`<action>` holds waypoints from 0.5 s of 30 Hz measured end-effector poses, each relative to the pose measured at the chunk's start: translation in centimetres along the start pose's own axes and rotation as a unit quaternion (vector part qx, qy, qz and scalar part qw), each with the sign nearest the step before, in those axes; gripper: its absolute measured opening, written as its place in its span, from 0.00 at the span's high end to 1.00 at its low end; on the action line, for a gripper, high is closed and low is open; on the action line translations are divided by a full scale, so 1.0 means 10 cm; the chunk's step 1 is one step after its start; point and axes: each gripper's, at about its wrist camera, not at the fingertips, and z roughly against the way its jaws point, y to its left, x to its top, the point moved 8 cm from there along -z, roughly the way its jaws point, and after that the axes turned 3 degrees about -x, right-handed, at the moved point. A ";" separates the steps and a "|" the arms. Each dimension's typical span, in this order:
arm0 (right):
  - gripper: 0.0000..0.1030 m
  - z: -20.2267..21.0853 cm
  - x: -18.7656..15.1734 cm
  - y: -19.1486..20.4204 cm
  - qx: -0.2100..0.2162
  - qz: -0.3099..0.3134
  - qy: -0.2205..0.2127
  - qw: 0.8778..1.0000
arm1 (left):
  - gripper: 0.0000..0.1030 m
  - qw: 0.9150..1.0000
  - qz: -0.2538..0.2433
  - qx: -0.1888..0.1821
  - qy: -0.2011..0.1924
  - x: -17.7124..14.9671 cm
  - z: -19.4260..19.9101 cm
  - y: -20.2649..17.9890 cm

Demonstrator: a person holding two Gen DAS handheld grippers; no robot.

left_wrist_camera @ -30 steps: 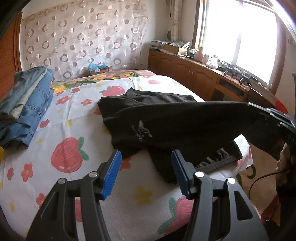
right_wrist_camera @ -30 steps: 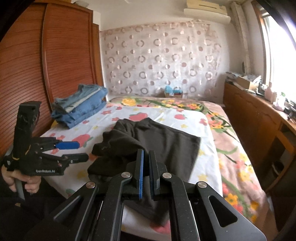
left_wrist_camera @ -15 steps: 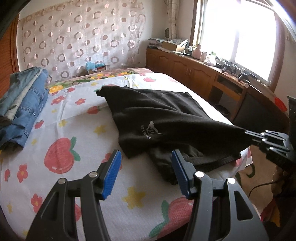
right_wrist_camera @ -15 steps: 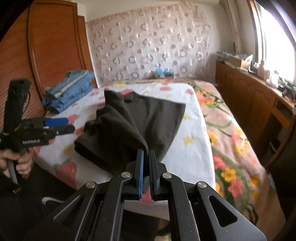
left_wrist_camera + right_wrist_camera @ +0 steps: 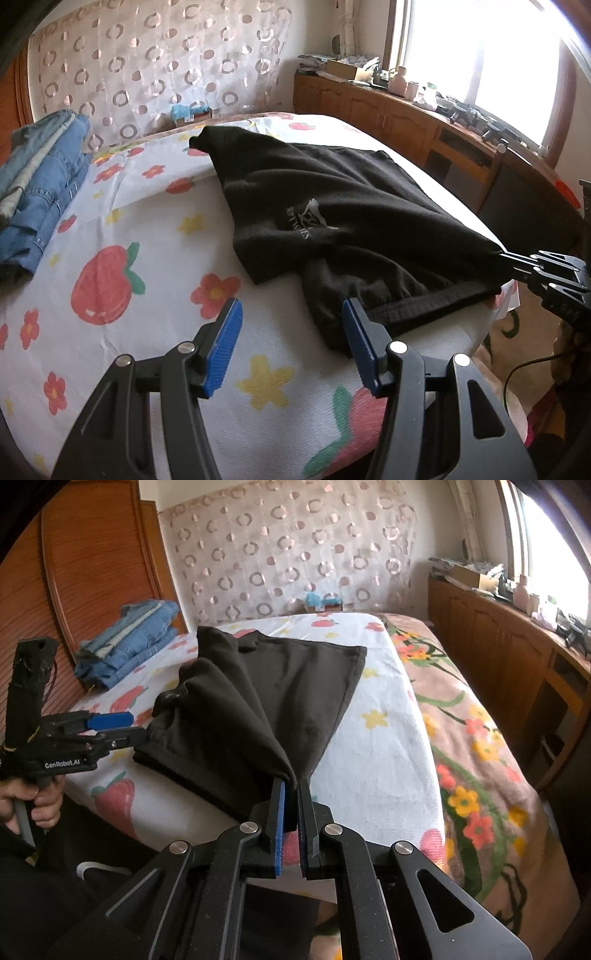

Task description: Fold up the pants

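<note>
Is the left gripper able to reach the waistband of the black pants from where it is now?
Probably yes. The left gripper is open and empty, and the waistband lies just ahead of its right finger, with nothing between. The right gripper holds another corner.

Open sheet (image 5: 122, 206) lies bare between the black pants (image 5: 332, 206) and the stacked jeans (image 5: 37, 192) by the headboard, while the wooden cabinet (image 5: 498, 657) walls off the bed's far side beyond the floral blanket (image 5: 472, 738).
</note>
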 end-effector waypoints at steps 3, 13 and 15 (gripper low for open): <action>0.94 -0.01 0.00 0.01 0.004 -0.004 0.001 1.000 | 0.46 1.000 0.006 -0.002 0.000 -0.01 -0.01 0.03; 0.72 0.12 0.14 0.13 0.011 0.011 -0.020 1.000 | 0.46 0.999 0.023 0.011 -0.027 0.08 0.19 0.21; 0.69 0.13 0.19 0.17 0.012 0.017 -0.024 0.999 | 0.46 0.999 0.025 0.015 -0.033 0.09 0.24 0.26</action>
